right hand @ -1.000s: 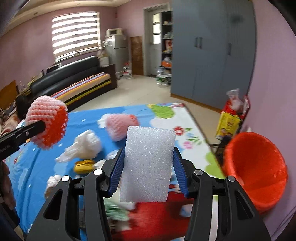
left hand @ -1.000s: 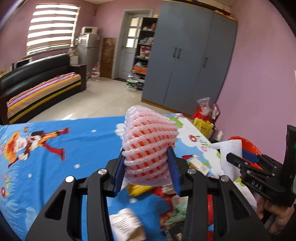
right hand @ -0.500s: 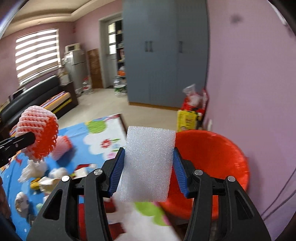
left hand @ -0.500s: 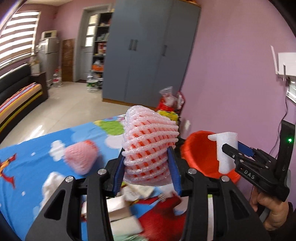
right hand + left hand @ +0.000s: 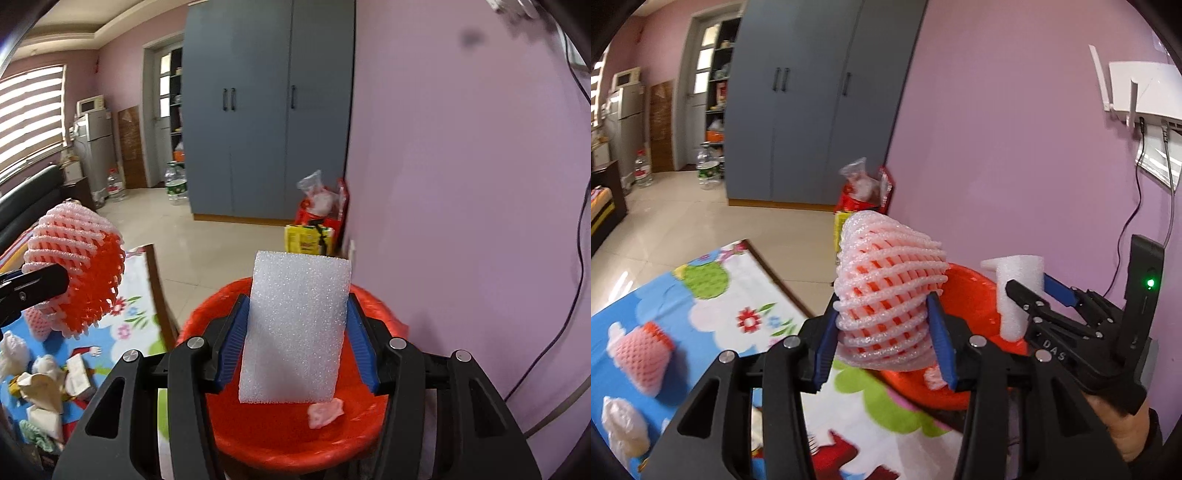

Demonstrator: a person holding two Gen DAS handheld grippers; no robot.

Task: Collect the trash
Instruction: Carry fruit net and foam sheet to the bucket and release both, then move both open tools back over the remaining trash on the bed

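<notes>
My left gripper point(image 5: 882, 308) is closed on a pink foam fruit net point(image 5: 890, 273), and its jaws are opening slightly while the pads still touch the net. It hangs at the left rim of the red bin point(image 5: 971, 291). My right gripper point(image 5: 295, 301) is shut on a white foam block point(image 5: 295, 332), held upright over the red bin point(image 5: 288, 439). A small pink scrap point(image 5: 325, 414) lies inside the bin. In the right wrist view the pink foam net point(image 5: 77, 266) shows at the left, over the table edge.
A table with a cartoon cloth point(image 5: 738, 295) lies to the left, bearing another pink foam net point(image 5: 639, 358) and crumpled paper point(image 5: 44, 384). The pink wall stands close behind the bin. A yellow box point(image 5: 306, 238) and bags sit on the floor by the grey wardrobe point(image 5: 266, 110).
Both grippers swung right from over the table to the red bin, each keeping its load. The bin now fills the space under the white block.
</notes>
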